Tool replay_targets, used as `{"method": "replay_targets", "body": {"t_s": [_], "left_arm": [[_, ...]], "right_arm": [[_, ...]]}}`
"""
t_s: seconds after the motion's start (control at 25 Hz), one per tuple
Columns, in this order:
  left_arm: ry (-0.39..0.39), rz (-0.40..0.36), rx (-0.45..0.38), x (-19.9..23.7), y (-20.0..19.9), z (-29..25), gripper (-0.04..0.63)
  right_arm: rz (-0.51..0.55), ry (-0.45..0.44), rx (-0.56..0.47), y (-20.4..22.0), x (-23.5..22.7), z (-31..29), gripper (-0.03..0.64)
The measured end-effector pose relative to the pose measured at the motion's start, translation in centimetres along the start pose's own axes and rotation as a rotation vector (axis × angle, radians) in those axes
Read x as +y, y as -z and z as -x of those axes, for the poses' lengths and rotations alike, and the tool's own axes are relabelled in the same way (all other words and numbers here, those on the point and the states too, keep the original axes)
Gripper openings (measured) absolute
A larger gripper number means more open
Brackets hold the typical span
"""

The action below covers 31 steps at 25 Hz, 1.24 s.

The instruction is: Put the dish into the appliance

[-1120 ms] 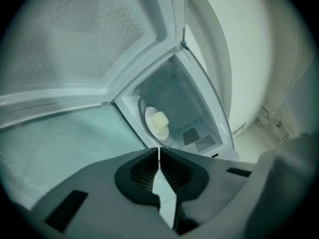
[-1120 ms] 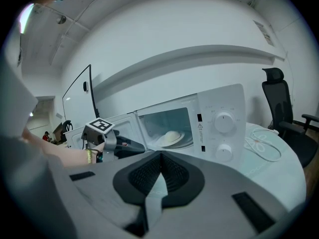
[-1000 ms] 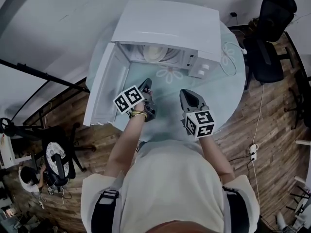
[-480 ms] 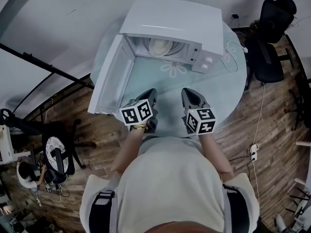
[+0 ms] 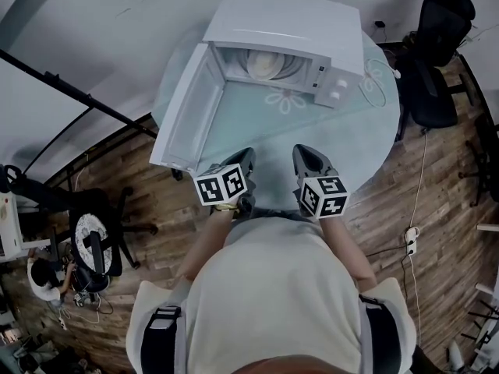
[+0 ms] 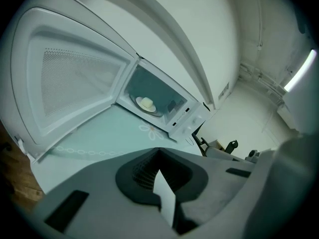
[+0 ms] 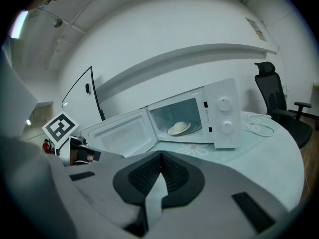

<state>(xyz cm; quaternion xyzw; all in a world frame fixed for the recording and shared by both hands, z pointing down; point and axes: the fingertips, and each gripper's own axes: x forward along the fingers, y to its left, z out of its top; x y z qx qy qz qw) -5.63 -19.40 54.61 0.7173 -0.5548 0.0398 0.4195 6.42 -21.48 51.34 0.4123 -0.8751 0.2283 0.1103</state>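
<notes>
The white microwave [image 5: 284,26] stands at the far side of the round glass table [image 5: 351,142], with its door [image 5: 191,115] swung wide open to the left. A pale dish [image 5: 269,62] carrying a cream-coloured lump sits inside on the turntable; the same dish [image 6: 146,104] [image 7: 179,128] shows in both gripper views. My left gripper [image 5: 246,156] [image 6: 158,153] and right gripper [image 5: 301,153] [image 7: 160,158] hover side by side over the table's near edge, well back from the microwave. Both are shut with nothing in them.
A black office chair [image 5: 437,53] stands at the right of the table, and a white cable [image 5: 376,76] loops on the tabletop beside the microwave. A black stand [image 5: 93,248] and a seated person [image 5: 47,283] are at the lower left on the wooden floor.
Both grippers have drawn back from the microwave toward the table's near edge, the left one farther, away from the door. The door stays open and the dish stays inside.
</notes>
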Motion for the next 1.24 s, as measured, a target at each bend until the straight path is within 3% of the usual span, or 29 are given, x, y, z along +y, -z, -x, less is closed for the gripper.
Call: {"method": "replay_targets", "body": {"t_s": [1.24], "left_arm": [[0.020,0.057,-0.005,0.4,1.5,0.9,0.009]], "right_arm": [[0.049,-0.035,0.027,1.0,1.9,0.6,0.008]]}}
